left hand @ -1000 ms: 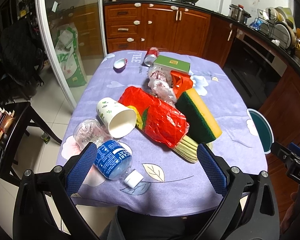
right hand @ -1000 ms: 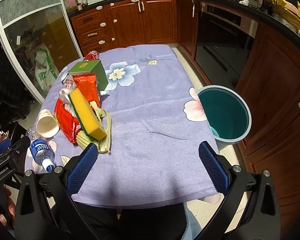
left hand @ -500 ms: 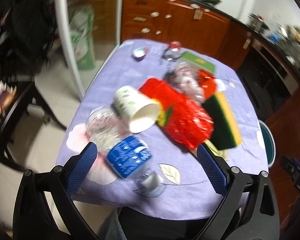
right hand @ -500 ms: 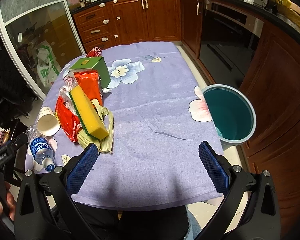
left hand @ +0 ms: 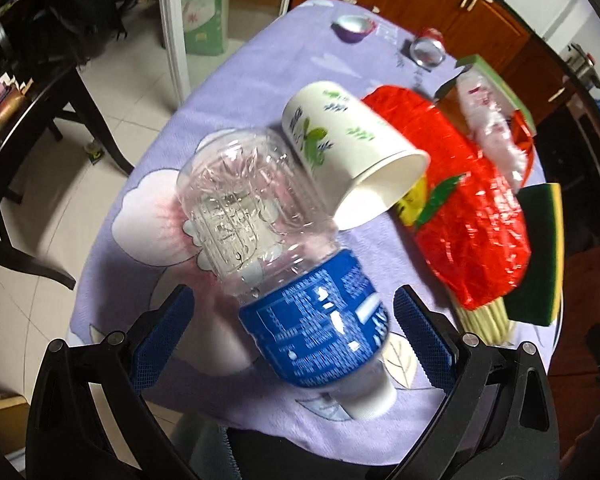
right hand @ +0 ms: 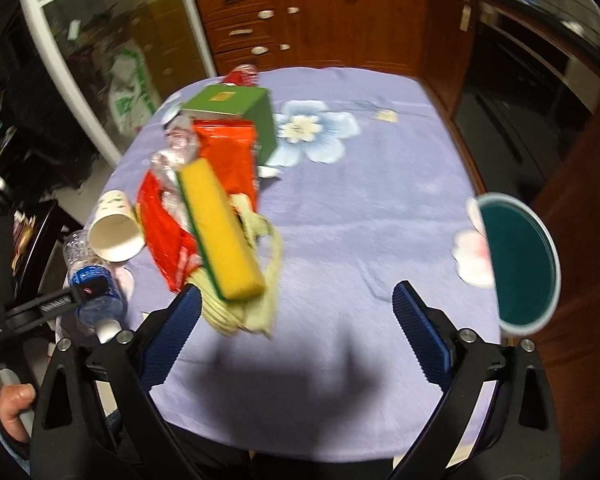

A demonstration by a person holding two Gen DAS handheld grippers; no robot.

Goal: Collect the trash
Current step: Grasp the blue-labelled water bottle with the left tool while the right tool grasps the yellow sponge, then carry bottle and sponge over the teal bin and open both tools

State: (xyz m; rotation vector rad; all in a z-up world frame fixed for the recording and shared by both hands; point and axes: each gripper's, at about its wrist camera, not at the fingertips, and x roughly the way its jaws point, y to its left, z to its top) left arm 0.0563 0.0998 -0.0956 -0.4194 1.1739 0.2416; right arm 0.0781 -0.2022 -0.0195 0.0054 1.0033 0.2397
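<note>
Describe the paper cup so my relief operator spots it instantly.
Start at the purple tablecloth and go to the trash pile along its left side. The paper cup lies on its side at the pile's near-left end, between the clear bottle and the red bag. It alone is white, with green leaf prints.

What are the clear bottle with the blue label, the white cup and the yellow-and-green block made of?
The clear bottle with the blue label looks like thin glossy plastic: see-through, ribbed, with bright glints. The white cup with green leaf prints seems to be paper, matte with a rolled rim. The yellow-and-green block looks like a foam sponge with a darker scouring layer, though blur hides its texture.
</note>
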